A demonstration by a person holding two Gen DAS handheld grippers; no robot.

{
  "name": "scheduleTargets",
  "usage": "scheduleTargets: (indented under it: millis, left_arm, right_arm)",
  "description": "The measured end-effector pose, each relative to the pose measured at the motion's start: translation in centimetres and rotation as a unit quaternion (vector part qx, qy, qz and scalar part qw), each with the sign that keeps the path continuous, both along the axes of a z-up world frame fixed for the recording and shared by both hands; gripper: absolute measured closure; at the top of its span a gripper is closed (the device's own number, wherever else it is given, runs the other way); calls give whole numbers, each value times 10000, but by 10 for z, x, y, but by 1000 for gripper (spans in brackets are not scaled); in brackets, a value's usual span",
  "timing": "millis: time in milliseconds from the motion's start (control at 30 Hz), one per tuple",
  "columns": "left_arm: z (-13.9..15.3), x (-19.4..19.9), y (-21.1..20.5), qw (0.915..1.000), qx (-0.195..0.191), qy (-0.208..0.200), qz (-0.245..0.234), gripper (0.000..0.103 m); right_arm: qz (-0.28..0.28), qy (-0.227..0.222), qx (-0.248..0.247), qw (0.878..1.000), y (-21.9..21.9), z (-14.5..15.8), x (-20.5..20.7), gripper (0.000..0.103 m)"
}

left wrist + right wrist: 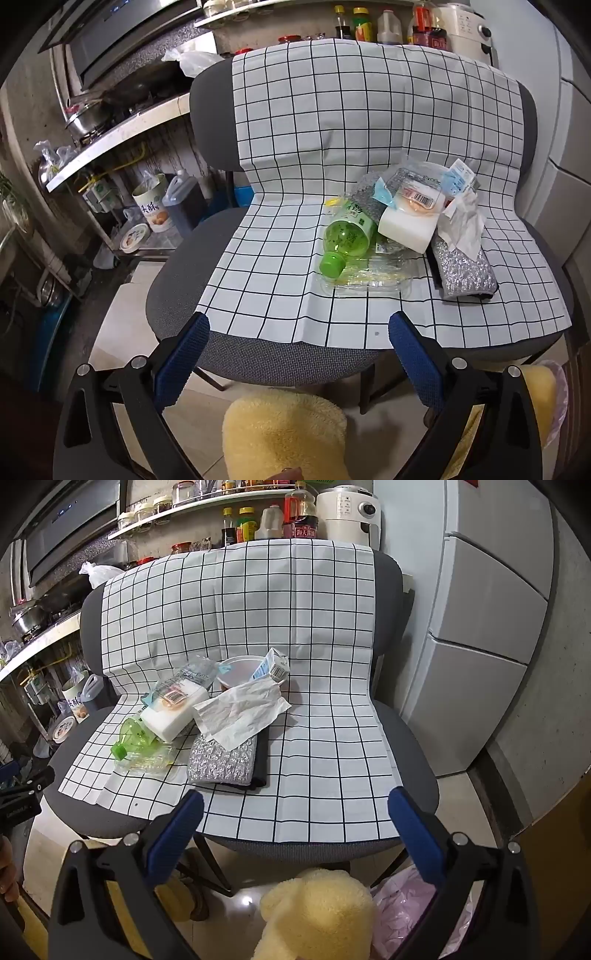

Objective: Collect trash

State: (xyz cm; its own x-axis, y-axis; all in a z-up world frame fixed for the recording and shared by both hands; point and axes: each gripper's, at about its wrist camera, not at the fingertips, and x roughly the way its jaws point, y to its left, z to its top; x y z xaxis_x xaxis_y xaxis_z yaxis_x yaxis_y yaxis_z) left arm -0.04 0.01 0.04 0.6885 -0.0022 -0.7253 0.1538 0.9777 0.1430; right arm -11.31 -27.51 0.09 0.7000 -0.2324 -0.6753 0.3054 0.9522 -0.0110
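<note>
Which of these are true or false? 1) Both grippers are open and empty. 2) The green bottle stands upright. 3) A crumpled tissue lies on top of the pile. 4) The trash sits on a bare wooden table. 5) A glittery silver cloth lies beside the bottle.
1) True: the left gripper and the right gripper are both open, holding nothing.
2) False: the green bottle lies on its side, cap toward the camera.
3) True: the tissue rests on the other items.
4) False: it sits on a checked cloth draped over a chair.
5) True: the silver cloth lies flat nearby.
</note>
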Motion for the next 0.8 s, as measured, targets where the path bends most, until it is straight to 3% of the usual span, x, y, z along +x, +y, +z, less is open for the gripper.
scheduleTargets:
  millis: [800]
  left_arm:
    - [0, 1, 3, 10000, 26, 31, 54, 7]
  right_arm:
    - [4, -28, -92, 10000, -1, -1, 4, 6]
